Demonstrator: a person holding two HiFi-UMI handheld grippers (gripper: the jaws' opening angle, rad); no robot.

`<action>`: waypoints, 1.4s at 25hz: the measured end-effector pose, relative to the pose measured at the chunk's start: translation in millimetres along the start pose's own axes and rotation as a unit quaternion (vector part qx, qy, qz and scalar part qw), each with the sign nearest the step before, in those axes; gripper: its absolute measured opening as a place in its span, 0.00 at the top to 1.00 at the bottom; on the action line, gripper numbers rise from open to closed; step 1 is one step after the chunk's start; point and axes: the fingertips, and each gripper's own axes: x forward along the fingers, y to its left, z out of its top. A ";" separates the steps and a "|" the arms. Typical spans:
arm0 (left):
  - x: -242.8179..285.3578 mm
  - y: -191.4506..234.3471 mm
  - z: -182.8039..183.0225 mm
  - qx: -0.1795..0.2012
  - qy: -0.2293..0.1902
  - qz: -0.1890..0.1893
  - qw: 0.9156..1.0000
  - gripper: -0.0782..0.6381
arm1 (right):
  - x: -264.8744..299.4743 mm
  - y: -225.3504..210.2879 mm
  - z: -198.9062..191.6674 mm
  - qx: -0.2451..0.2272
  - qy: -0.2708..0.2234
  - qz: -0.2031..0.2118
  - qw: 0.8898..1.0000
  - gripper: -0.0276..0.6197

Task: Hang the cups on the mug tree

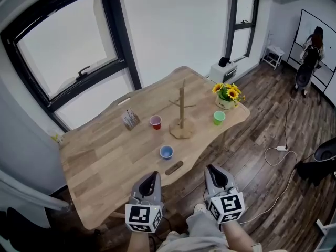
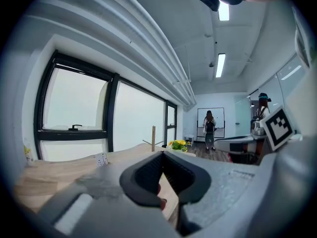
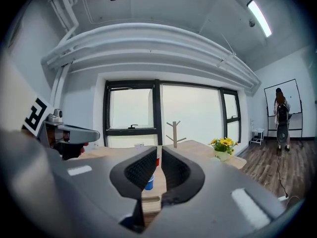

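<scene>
Blue cup [image 1: 166,151] sits just ahead of the closed left claw [image 1: 151,176] and barely parted, empty right claw [image 1: 213,168]

Ahead of the left claw [image 1: 152,176] and right claw [image 1: 213,169], the surface [image 1: 105,156] is pale, matt, grained wood, and the mug tree [image 1: 181,112] standing on it is bare light wood. Both claws look like matt grey plastic with black ribbed pads [image 3: 139,171]. The floor [image 1: 262,109] beside the right claw is dark planks with a faint sheen.
</scene>
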 end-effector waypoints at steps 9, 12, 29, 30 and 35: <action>28.2 8.9 -1.4 0.000 0.013 0.014 1.000 0.89 | 39.7 -39.1 -10.5 0.067 0.032 0.012 0.997 0.76; 36.7 12.6 -0.1 0.001 0.016 0.022 1.000 0.89 | 51.7 -53.6 -13.0 0.096 0.040 0.016 0.994 0.75; 98.5 31.1 -2.6 -0.020 0.024 0.083 0.996 0.89 | 123.4 -177.1 -42.9 0.119 0.098 0.002 0.988 0.74; 101.1 31.9 -4.9 -0.023 0.025 0.088 0.996 0.89 | 128.5 -184.4 -47.8 0.119 0.103 0.000 0.988 0.74; 112.0 31.8 -13.3 -0.023 0.038 0.094 0.995 0.89 | 153.9 -215.5 -68.8 0.128 0.125 -0.010 0.984 0.74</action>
